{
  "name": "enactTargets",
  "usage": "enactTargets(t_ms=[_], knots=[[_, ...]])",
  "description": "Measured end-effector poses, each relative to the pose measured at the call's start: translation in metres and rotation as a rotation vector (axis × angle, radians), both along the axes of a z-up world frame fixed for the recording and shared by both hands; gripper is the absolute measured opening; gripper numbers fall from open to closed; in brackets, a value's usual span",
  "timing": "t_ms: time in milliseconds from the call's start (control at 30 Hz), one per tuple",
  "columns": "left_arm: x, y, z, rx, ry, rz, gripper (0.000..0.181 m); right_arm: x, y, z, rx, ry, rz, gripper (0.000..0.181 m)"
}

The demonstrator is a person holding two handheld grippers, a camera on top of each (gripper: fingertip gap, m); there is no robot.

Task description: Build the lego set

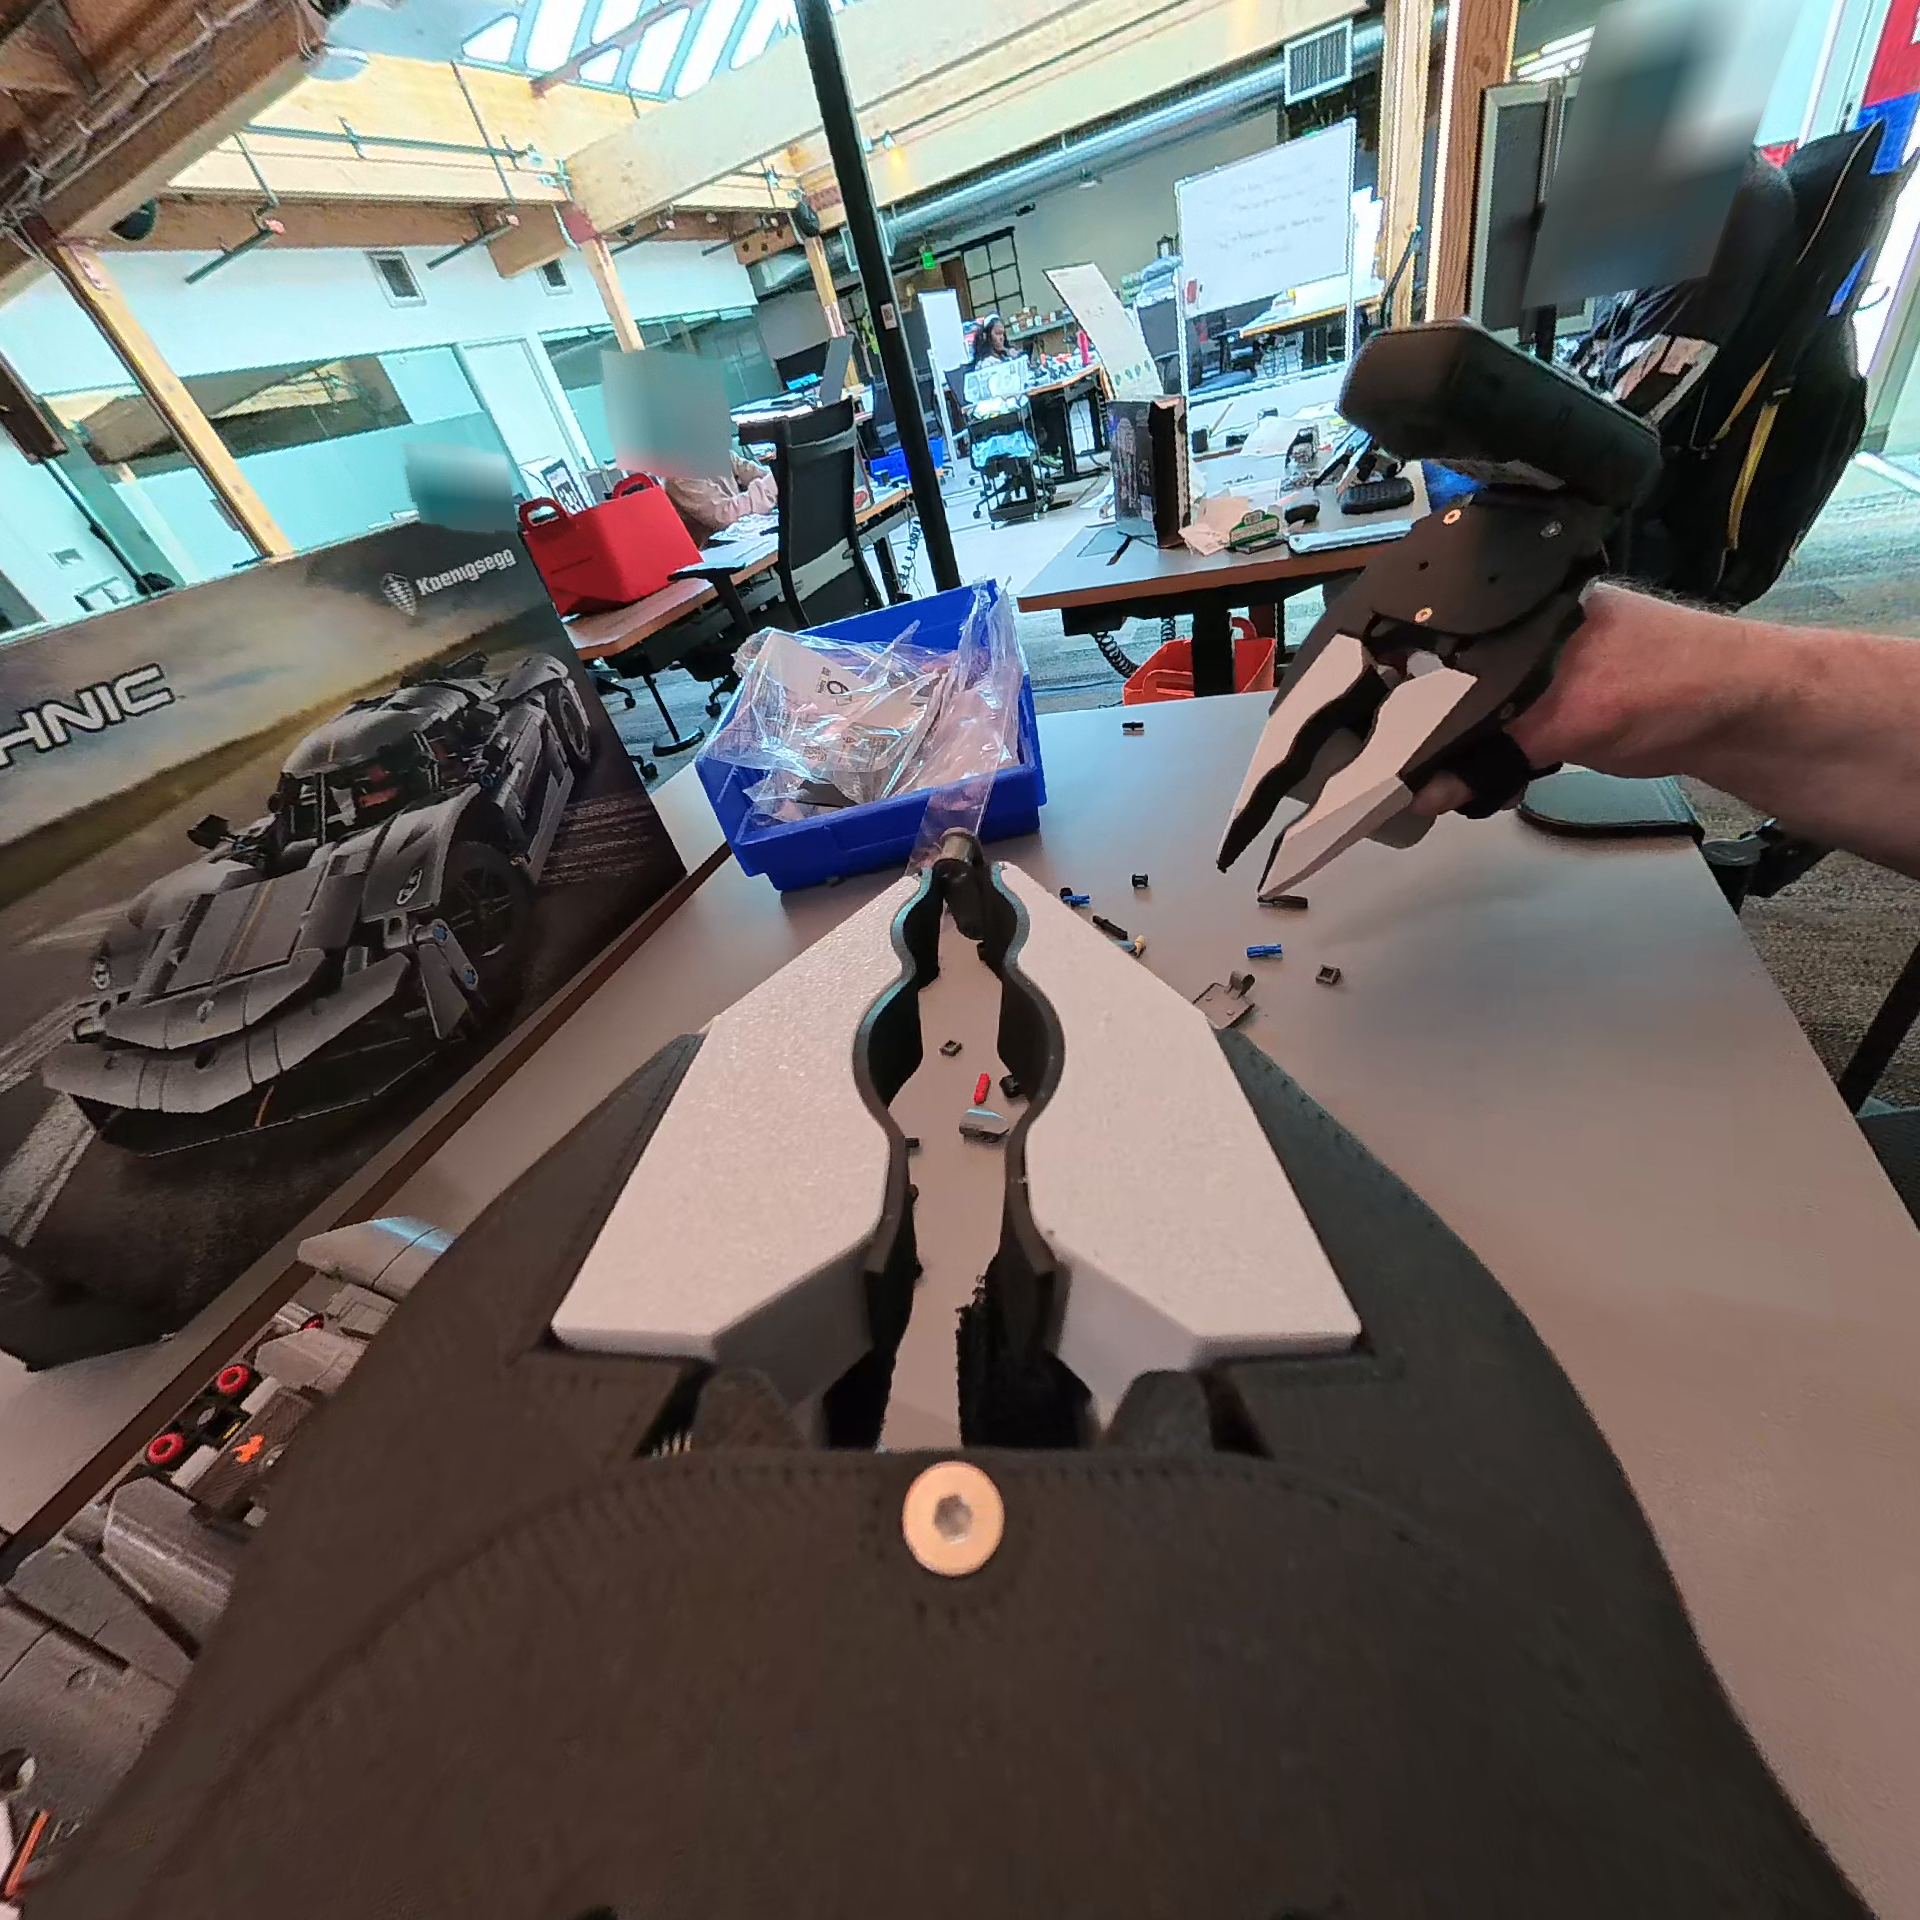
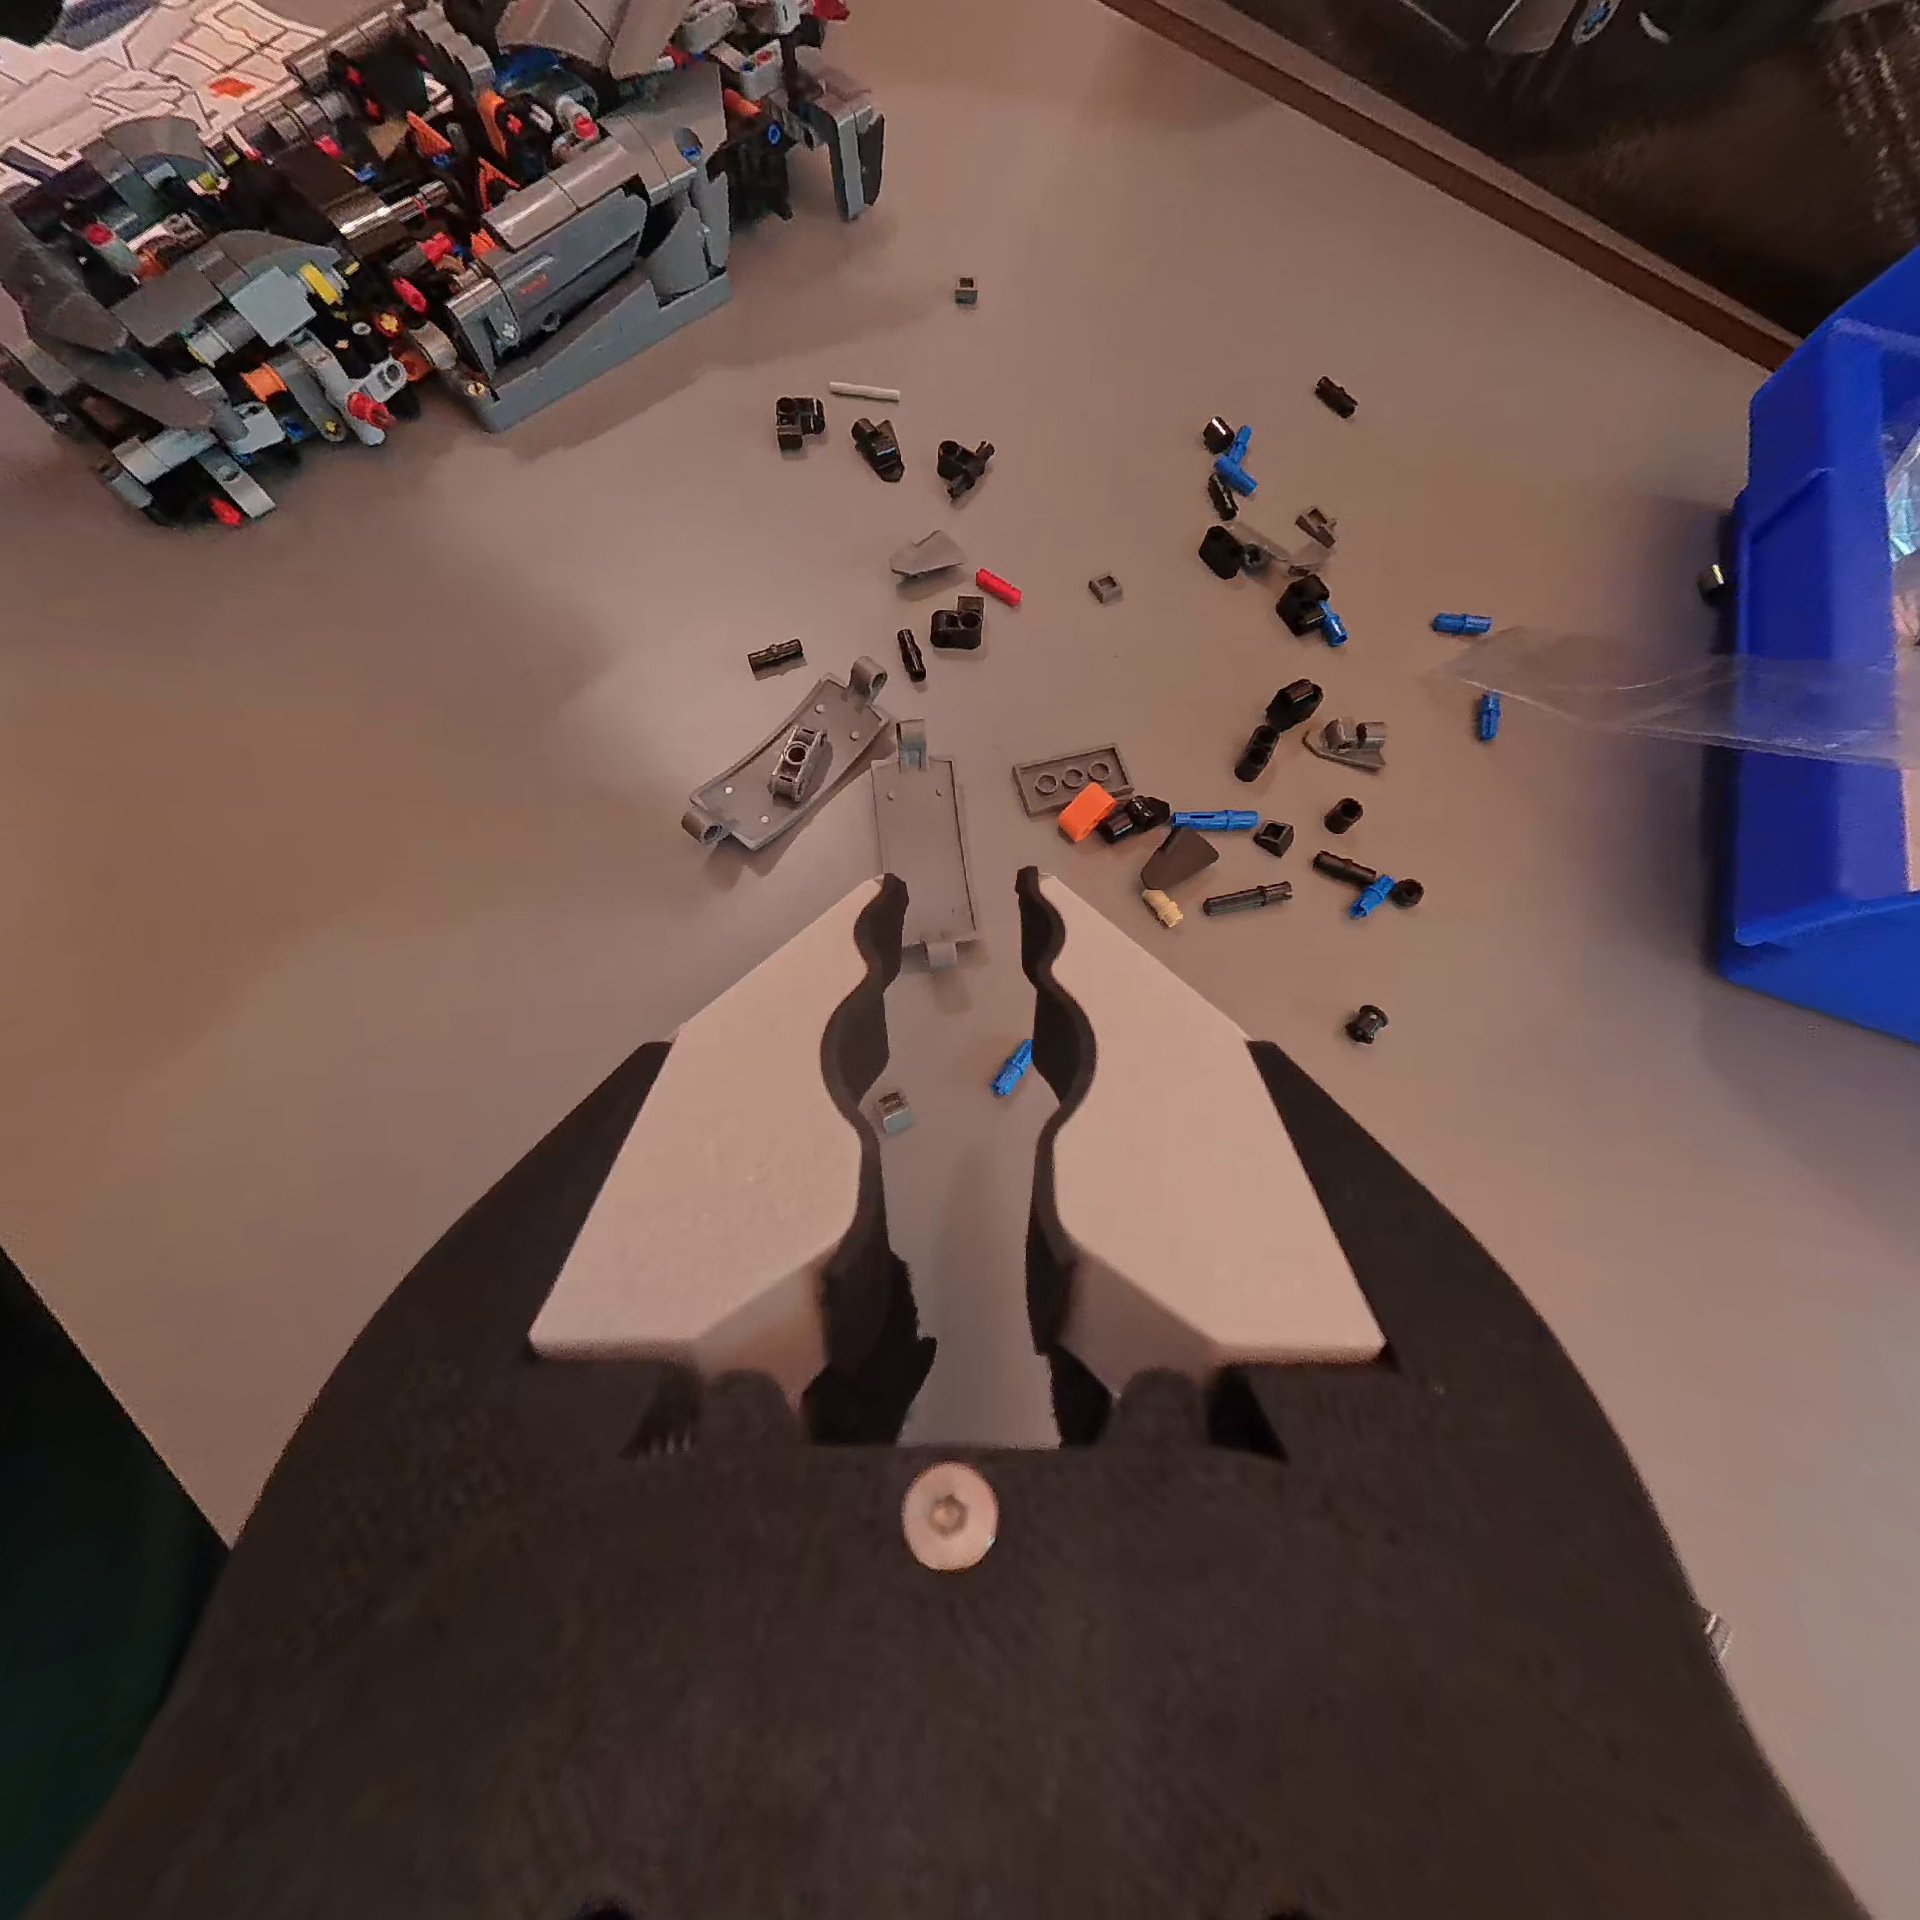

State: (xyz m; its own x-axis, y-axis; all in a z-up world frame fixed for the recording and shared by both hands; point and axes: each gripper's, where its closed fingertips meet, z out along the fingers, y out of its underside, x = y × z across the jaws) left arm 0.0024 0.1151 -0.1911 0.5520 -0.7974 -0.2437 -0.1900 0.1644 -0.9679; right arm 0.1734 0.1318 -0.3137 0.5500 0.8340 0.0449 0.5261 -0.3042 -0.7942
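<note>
1. Left wrist view: our left gripper (image 1: 961, 868) pinches a small dark grey piece (image 1: 958, 854) at its fingertips above the table (image 1: 1455, 1091); the right gripper (image 1: 1252, 873) hangs spread over scattered pieces.
2. Right wrist view: our right gripper (image 2: 956, 883) is spread, a flat grey panel (image 2: 923, 842) lying between its tips; the half-built car (image 2: 343, 239) sits far left.

Grey table (image 2: 520, 831), loose lego pieces (image 2: 1143, 727), blue bin (image 2: 1818, 831)
</note>
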Motion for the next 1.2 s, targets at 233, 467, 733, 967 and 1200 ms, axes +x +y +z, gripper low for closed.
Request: enactTargets(t_ms=[233, 467, 733, 967, 1200], knots=[[-0.001, 0.0, -0.001, -0.017, -0.013, -0.01, 0.005, 0.004, 0.001, -0.008, -0.005, -0.042, -0.024, 0.022], [0.0, 0.0, 0.0, -0.018, -0.019, -0.015, 0.005, 0.021, 0.002, -0.029, -0.026, -0.118, -0.094, 0.021], [0.002, 0.003, -0.007, -0.037, -0.007, -0.016, 0.005, 0.032, -0.002, -0.051, -0.11, -0.144, -0.144, 0.019], [0.004, 0.002, -0.008, -0.039, -0.002, -0.022, 0.005, 0.024, -0.001, -0.061, -0.123, -0.124, -0.127, 0.002], [0.008, -0.005, -0.006, -0.065, -0.057, -0.098, 0.005, -0.005, -0.001, 0.004, 0.086, -0.03, -0.028, 0.002]])
